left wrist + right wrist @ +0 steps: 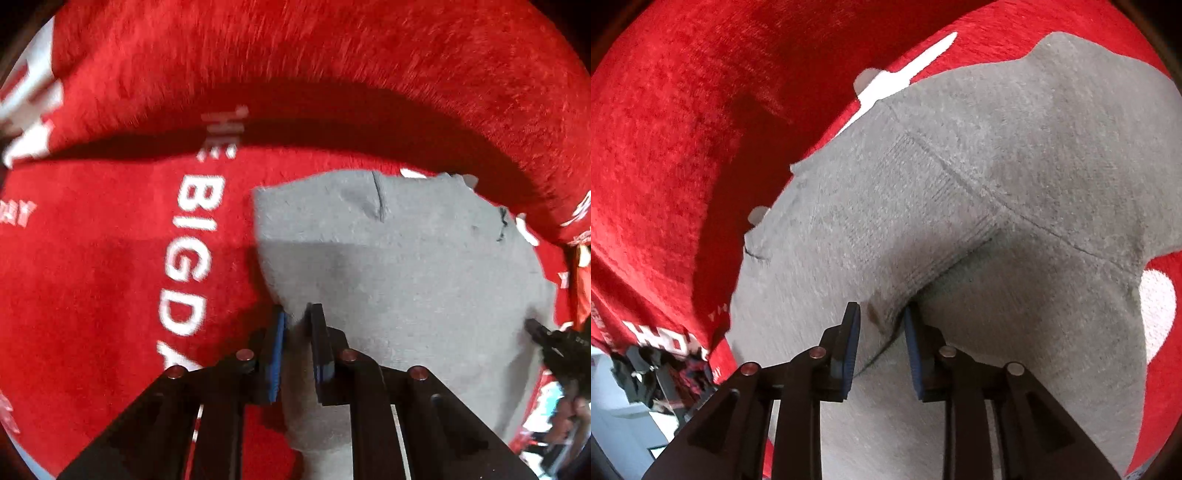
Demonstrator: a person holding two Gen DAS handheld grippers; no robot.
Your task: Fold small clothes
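The small grey knit garment (399, 258) lies flat on the red fleece blanket (110, 258), my left hand-held gripper (297, 314) pinching its near-left edge, my right hand-held gripper (881, 314) pinching a raised fold.

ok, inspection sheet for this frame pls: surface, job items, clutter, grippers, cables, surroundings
Surface: red fleece blanket with white lettering, bunched into a ridge at the far side.
Job's things: grey garment lying on the blanket, seams visible.
Clutter: nothing seen.
Grippers: left gripper pinches the garment's edge; right gripper pinches a raised fold near a seam.
Cables: nothing seen.
Surroundings: dark items beyond the blanket edge, too blurred to identify.
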